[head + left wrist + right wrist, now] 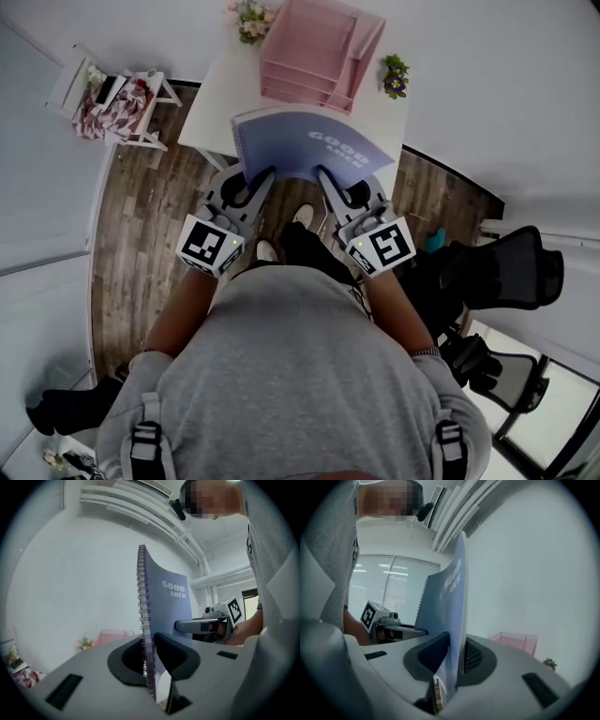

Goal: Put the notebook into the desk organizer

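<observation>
Head view: the spiral notebook is up in the air, cover upward. It overlaps the near edge of the white counter and has not reached the pink desk organizer at the counter's far side. The left hand-held gripper pinches its near-left corner and the right hand-held gripper its near-right corner. A two-point hold probably keeps the limp cover from sagging and squares it to the trays.

Left gripper view: the jaws are clenched on the notebook's wire-bound edge, the spiral binding running straight up between them. The stiff spine likely gives the firmest purchase. The other gripper shows beyond the cover, and the organizer sits low and well apart.

Right gripper view: these jaws are clamped on the open edge of the pages, which stand upright between the pads. The organizer lies ahead to the right — the notebook still has to travel forward before insertion.
</observation>
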Demonstrator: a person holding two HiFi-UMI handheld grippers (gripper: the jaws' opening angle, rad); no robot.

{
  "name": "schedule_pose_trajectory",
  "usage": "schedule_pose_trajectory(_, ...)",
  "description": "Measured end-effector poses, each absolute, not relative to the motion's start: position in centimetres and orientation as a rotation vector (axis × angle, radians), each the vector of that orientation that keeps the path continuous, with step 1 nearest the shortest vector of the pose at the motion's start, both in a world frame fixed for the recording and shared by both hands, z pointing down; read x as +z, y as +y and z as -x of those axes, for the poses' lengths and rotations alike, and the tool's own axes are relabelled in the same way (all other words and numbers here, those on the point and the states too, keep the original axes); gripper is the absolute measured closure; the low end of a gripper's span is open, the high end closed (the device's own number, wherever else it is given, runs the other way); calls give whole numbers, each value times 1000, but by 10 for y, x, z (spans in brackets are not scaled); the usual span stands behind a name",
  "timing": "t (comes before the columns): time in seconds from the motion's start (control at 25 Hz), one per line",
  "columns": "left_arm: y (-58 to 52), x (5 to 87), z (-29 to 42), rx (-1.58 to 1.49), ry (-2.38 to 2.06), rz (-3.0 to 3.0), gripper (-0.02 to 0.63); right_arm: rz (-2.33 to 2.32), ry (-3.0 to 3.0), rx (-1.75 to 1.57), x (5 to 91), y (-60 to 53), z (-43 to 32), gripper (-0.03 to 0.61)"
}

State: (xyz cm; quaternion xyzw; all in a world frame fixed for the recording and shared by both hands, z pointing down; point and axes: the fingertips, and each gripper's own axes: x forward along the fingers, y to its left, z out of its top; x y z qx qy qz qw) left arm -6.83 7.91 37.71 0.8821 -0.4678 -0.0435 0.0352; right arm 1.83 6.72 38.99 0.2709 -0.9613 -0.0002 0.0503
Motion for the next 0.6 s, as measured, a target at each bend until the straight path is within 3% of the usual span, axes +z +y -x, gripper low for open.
schedule_pose_trajectory(0.6,-81,380,79,-53,-1466,-2692,532,-798,-2947,79,394,-93,-7,529)
